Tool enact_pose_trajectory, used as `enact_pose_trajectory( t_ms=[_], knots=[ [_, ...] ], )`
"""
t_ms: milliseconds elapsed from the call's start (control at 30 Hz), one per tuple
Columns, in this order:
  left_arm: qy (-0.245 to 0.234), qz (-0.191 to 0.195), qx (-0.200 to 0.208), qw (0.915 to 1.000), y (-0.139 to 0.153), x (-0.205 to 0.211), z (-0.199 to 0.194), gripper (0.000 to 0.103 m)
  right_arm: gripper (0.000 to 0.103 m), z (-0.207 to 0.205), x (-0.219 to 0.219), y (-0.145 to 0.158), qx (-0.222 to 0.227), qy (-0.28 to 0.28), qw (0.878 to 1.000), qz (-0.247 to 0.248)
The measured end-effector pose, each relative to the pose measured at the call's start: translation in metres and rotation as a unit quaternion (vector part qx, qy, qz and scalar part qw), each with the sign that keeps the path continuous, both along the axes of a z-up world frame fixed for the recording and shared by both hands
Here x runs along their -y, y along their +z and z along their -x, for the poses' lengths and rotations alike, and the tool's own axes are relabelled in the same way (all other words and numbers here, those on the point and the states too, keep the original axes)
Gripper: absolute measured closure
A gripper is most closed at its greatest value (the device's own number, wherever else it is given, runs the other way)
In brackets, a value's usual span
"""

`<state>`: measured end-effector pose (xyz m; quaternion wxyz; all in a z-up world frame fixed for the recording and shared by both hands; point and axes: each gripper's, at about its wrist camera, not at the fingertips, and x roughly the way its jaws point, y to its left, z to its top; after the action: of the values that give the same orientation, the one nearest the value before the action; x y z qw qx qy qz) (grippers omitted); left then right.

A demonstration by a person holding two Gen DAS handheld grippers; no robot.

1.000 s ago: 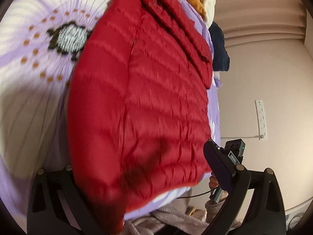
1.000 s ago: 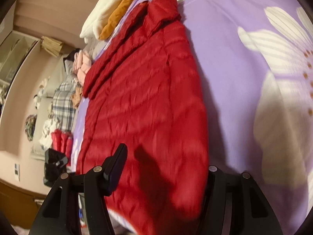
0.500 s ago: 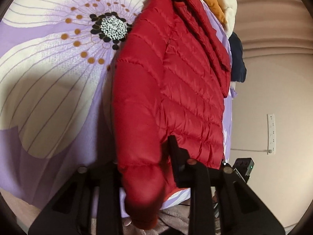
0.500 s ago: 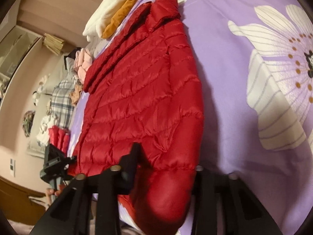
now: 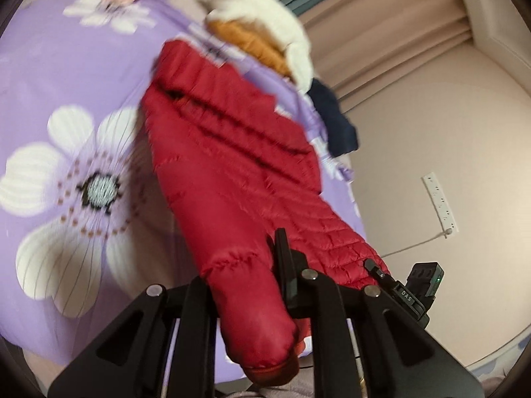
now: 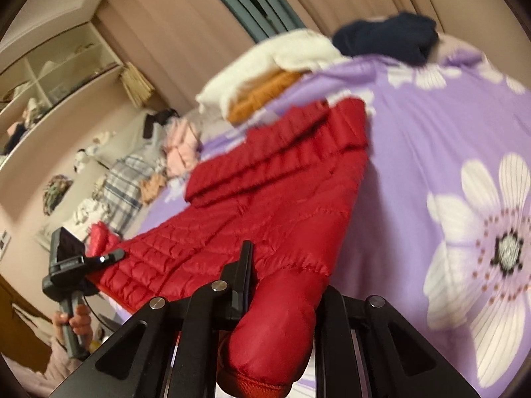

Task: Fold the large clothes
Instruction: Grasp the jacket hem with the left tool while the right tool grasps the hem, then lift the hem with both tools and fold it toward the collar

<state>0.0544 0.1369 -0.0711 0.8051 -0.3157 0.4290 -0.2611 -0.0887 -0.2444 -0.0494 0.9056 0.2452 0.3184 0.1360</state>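
Now that both cameras have tipped up to take in the far wall, the purple flowered bedspread (image 5: 49, 76) has dropped lower in view than half a second ago, which suggests a lift has begun. On it lies the red puffer jacket (image 5: 232, 165), sleeves already folded in, its near hem raised off the bed edge. Each hem corner bulges between closed fingers: the left gripper (image 5: 245, 278) pinches one, the right gripper (image 6: 285, 285) the other. My guess is they will carry the hem toward the collar (image 6: 345, 122) next.
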Motion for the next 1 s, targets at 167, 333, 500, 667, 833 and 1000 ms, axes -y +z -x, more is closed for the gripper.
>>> enact_pose_trajectory(
  t_ms=[167, 333, 500, 667, 833, 1000],
  knots=[
    [-0.013, -0.003, 0.047, 0.9988, 0.03, 0.002, 0.012, 0.09, 0.086, 0.009, -0.005, 0.024, 0.039, 0.012, 0.999, 0.007],
    [-0.022, 0.003, 0.094, 0.9953, 0.064, -0.009, 0.029, 0.09, 0.086, 0.03, -0.009, 0.058, 0.088, 0.041, 0.995, 0.025],
    [-0.018, 0.013, 0.143, 0.9895, 0.104, -0.02, 0.051, 0.09, 0.086, 0.057, -0.011, 0.092, 0.151, 0.063, 0.986, 0.043],
    [-0.028, 0.029, 0.176, 0.9835, 0.128, -0.024, 0.066, 0.089, 0.086, 0.07, -0.012, 0.116, 0.197, 0.075, 0.977, 0.043],
    [-0.029, 0.03, 0.166, 0.9853, 0.124, -0.023, 0.055, 0.089, 0.086, 0.057, -0.009, 0.108, 0.186, 0.063, 0.979, 0.045],
    [-0.022, 0.022, 0.125, 0.9917, 0.104, -0.017, 0.034, 0.088, 0.086, 0.035, 0.001, 0.087, 0.144, 0.042, 0.988, 0.022]
  ],
)
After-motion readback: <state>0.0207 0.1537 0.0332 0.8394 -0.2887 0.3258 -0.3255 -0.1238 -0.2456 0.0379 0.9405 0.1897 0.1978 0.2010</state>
